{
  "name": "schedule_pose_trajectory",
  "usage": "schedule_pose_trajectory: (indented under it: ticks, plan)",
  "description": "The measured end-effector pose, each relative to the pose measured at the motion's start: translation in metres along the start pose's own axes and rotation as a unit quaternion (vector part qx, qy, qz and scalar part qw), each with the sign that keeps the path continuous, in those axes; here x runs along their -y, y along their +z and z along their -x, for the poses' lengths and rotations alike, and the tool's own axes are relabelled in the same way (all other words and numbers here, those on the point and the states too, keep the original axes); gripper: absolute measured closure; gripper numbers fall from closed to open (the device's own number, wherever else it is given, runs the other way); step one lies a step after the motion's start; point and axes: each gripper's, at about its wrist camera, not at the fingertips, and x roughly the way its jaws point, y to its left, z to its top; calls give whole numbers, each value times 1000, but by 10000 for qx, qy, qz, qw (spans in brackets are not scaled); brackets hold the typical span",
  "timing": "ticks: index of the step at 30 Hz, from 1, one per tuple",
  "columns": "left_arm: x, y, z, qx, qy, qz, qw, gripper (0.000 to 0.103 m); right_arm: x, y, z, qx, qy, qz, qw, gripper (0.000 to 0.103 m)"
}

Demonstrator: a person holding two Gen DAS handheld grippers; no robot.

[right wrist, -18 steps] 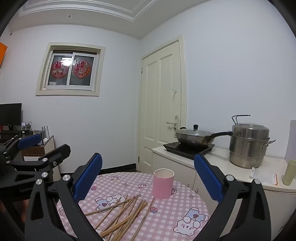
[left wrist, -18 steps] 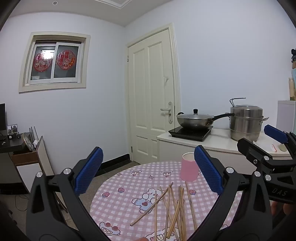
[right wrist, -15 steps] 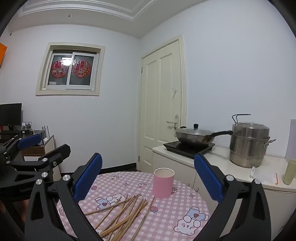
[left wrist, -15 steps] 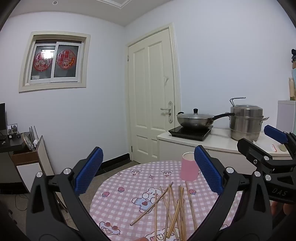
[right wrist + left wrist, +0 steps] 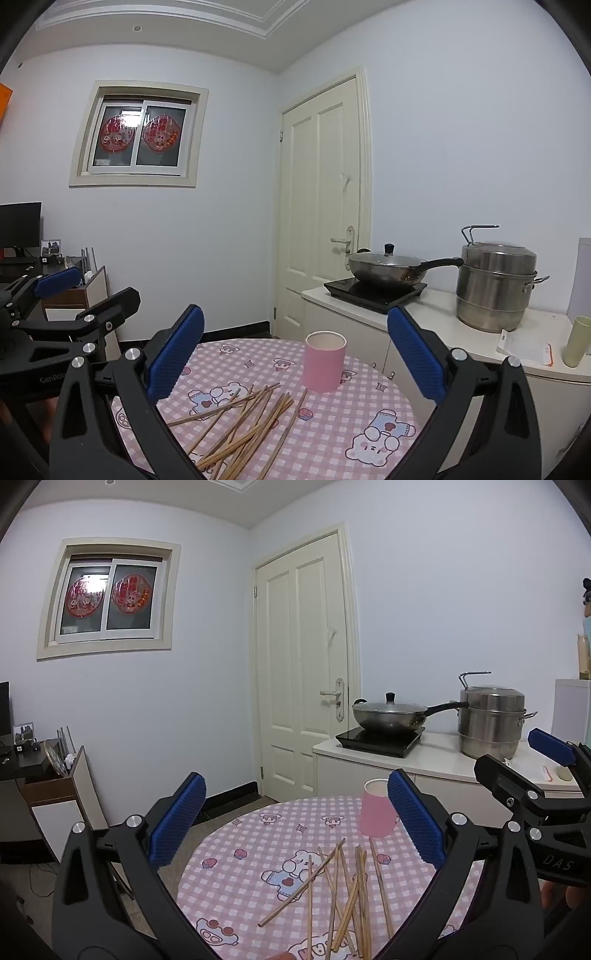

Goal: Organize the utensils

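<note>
A loose heap of thin, light-brown wooden chopsticks (image 5: pixel 243 424) lies flat on the round worktop (image 5: pixel 369 413) covered in pink checked cloth with cartoon bears, the sticks crossing one another at shallow angles and fanning out toward the far side. One stick (image 5: pixel 301 882) lies apart at the left of the heap, slanted across the rest. Just beyond the heap, near the far edge, a pink cylindrical cup (image 5: pixel 324 362) stands upright with its open mouth up; whether a stick tip touches its base is unclear.
</note>
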Motion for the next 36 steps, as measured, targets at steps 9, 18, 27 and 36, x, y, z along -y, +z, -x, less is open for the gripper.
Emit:
schedule_pose_trajectory:
  ticks: [9, 18, 27, 36]
  plan:
    - [-1, -1, -3, -45, 21, -9, 10000, 6, 1, 3, -2, -33, -9, -7, 10000, 7]
    - [-1, 0, -4, -63, 11, 3, 10000, 6, 1, 3, 0, -48, -21, -24, 10000, 7]
    - [0, 2, -4, -54, 19, -11, 10000, 6, 3, 4, 0, -47, -26, -31, 10000, 7]
    - [1, 6, -3, -45, 31, -14, 10000, 6, 4, 6, 0, -52, -27, -35, 10000, 7]
